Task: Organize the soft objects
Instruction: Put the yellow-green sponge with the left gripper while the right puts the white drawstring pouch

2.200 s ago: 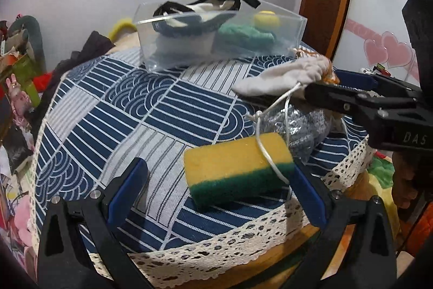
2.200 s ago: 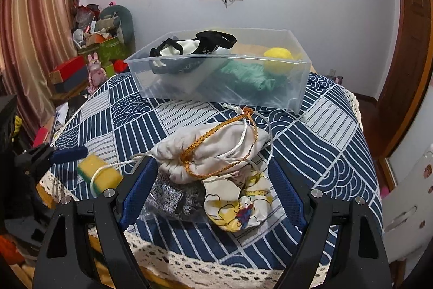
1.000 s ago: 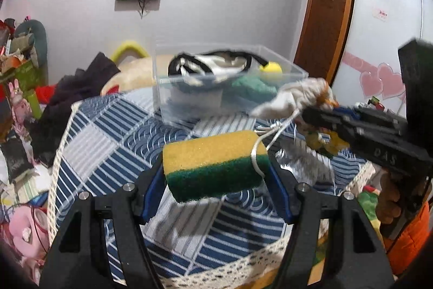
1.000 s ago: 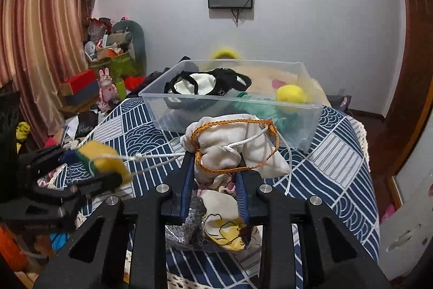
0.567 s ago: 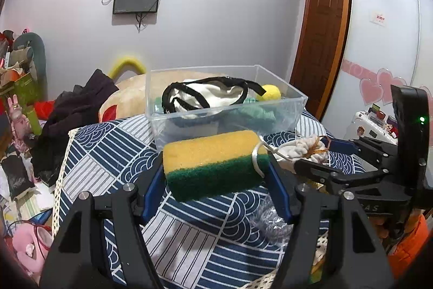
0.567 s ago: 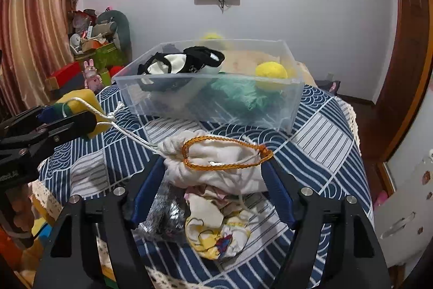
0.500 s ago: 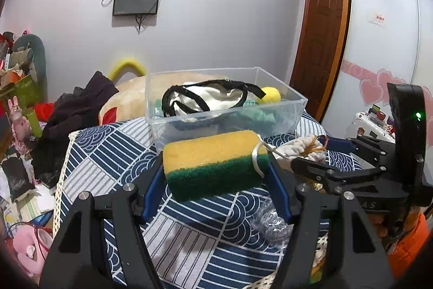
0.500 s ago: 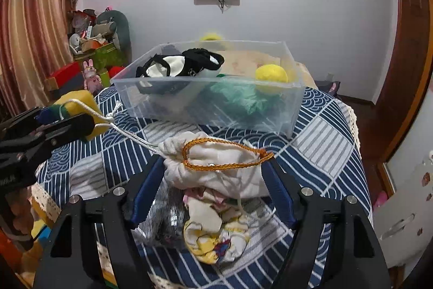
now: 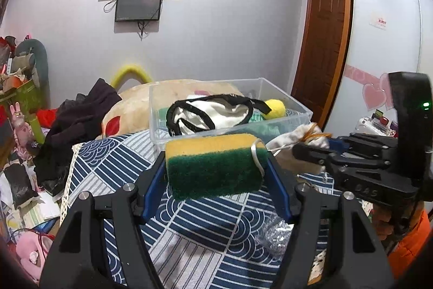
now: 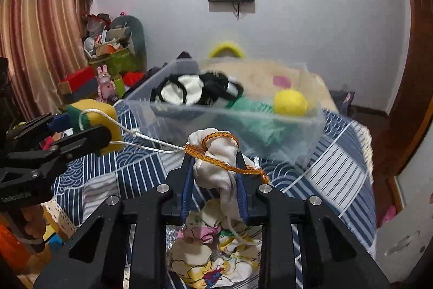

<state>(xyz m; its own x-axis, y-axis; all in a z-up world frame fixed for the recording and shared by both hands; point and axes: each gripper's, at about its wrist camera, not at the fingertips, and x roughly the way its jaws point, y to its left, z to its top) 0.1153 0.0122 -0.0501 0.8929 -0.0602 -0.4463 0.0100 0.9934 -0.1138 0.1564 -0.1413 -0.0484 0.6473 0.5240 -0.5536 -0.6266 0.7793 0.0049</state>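
Observation:
My left gripper (image 9: 216, 169) is shut on a yellow and green sponge (image 9: 213, 164), held above the table; the sponge also shows in the right wrist view (image 10: 92, 121). A white cord (image 10: 151, 142) loops round the sponge and runs taut to a white drawstring bag (image 10: 219, 167) with an orange cord. My right gripper (image 10: 215, 180) is shut on that bag and holds it up; the bag shows in the left wrist view (image 9: 297, 142). A clear plastic bin (image 10: 243, 123) behind holds a black and white pouch (image 9: 208, 115), green cloth (image 10: 257, 121) and a yellow ball (image 10: 289, 102).
The table has a blue and white patterned cloth (image 9: 205, 224) with a lace edge. A printed cloth (image 10: 213, 262) and a silvery scourer (image 9: 276, 234) lie under the bag. Dark clothes (image 9: 73, 121) and clutter lie at the left, a wooden door (image 9: 322, 50) at the right.
My right gripper has shut on the white bag and lifted it. My left gripper has kept the sponge raised, and the cord between them has pulled taut.

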